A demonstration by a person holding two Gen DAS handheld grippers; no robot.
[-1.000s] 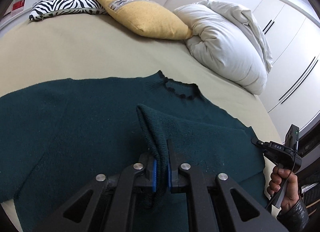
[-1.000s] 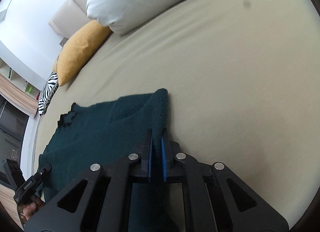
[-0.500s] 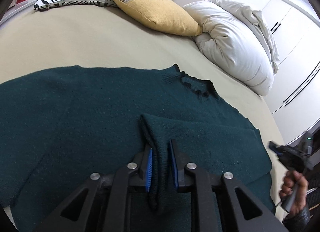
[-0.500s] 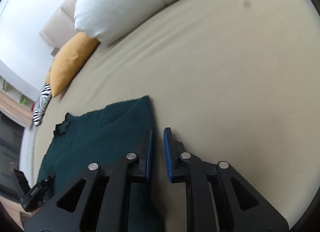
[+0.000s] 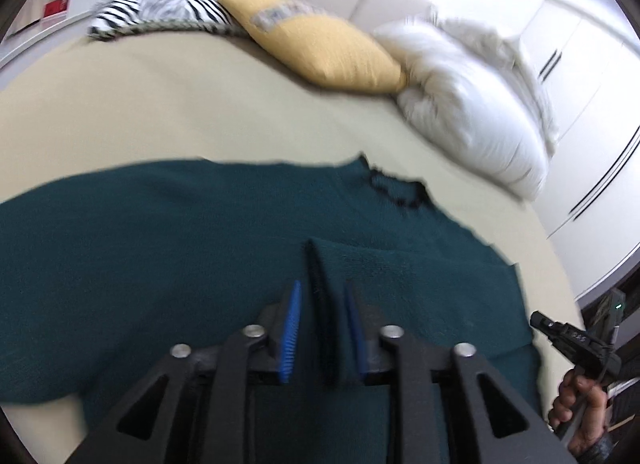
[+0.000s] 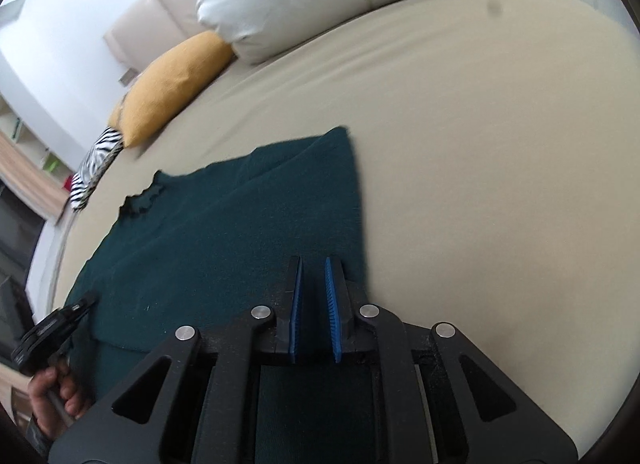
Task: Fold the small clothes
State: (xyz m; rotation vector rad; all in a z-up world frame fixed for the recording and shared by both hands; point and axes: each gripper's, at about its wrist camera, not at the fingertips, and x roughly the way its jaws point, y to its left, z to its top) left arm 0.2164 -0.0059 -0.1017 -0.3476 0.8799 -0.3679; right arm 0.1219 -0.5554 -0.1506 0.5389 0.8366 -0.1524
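Sleeve fold looked done: green sweater (image 5: 168,240) lay flat on bed (image 6: 480,144). Left gripper (image 5: 322,328) fingers apart, cuff loose between them. Right gripper (image 6: 314,300) fingers apart, empty, above the folded edge. Next likely: regrip for second fold.

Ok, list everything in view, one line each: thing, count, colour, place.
sweater: one, dark teal, spread flat on the bed, one side folded inward.
bed: one, beige sheet, beneath everything.
zebra cushion: one, black and white, at the headboard.
yellow cushion: one, mustard, beside the zebra one.
white pillow: one, next to the yellow cushion.
wardrobe: white doors, beyond the bed.
left gripper: open, fold edge between its fingers.
right gripper: open, above the sweater's edge.
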